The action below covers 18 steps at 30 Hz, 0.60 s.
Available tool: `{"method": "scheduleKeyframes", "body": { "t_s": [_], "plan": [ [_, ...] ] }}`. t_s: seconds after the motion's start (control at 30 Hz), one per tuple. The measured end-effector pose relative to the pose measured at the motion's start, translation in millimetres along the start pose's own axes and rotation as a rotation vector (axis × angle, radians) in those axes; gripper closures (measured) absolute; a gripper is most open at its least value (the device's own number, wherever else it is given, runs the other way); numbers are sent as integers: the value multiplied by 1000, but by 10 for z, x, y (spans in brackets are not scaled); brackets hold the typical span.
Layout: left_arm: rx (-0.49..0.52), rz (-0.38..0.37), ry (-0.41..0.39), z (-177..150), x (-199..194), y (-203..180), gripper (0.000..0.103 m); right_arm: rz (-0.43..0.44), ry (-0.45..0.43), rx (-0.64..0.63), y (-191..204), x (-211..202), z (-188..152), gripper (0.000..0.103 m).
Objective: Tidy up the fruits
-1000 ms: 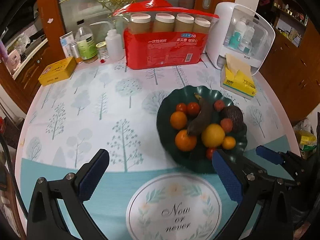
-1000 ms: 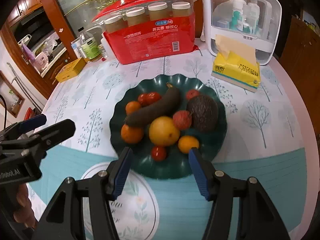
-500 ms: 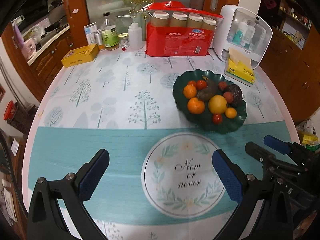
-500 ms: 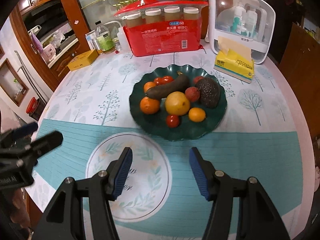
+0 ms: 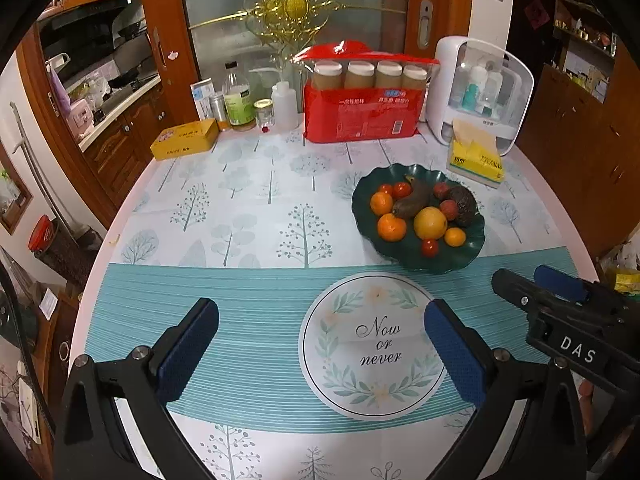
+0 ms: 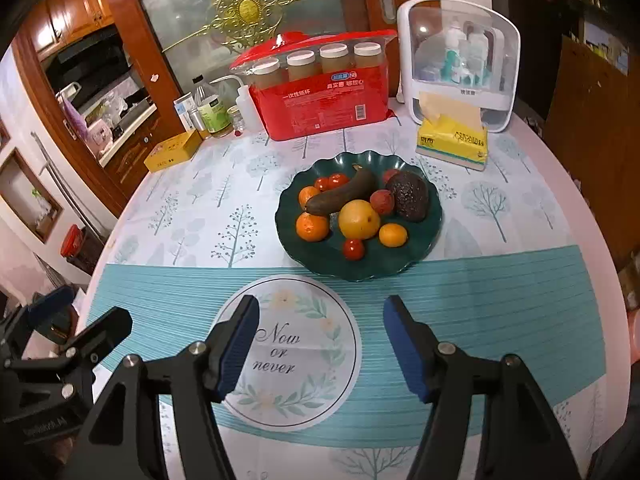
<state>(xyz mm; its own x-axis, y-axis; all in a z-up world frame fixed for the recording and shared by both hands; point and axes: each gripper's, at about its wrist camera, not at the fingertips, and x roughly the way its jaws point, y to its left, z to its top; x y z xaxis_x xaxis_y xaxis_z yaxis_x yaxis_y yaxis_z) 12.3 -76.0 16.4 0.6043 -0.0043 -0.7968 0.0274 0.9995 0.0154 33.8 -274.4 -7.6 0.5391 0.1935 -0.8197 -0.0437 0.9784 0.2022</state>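
A dark green scalloped plate point(image 5: 466, 256) point(image 6: 384, 268) sits on the round table, right of centre. It holds oranges, a yellow citrus point(image 6: 359, 219), a dark banana point(image 6: 344, 194), a dark avocado point(image 6: 409, 196), lychees and small tomatoes. My left gripper point(image 5: 320, 340) is open and empty, above the table's near part, well short of the plate. My right gripper point(image 6: 320, 340) is open and empty, above the round "Now or never" print point(image 6: 286, 354), short of the plate. Each gripper shows in the other's view.
At the back stand a red pack of paper cups point(image 5: 360, 100), a white storage box point(image 5: 480, 92), a yellow tissue pack point(image 5: 476, 156), bottles point(image 5: 240, 100) and a yellow tin point(image 5: 184, 144). Wooden cabinets surround the table.
Both grippers have pulled back and up from the plate toward the table's near edge. The plate and fruit look smaller and have not moved. Both grippers stay open.
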Motion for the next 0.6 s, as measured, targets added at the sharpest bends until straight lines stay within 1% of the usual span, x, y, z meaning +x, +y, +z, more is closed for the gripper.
{"method": "scheduleKeyframes", "body": {
  "t_s": [0.33, 0.5, 0.6],
  "plan": [
    [-6, -34, -2, -42, -99, -81, 1, -55, -33, -32, 95, -234, -95, 38],
    [-8, -42, 4, -49, -83, -111, 1, -82, -27, -41, 116, -290, -168, 38],
    [-10, -34, 13, -53, -72, -122, 1, -83, -23, -29, 93, -316, -193, 38]
  ]
}}
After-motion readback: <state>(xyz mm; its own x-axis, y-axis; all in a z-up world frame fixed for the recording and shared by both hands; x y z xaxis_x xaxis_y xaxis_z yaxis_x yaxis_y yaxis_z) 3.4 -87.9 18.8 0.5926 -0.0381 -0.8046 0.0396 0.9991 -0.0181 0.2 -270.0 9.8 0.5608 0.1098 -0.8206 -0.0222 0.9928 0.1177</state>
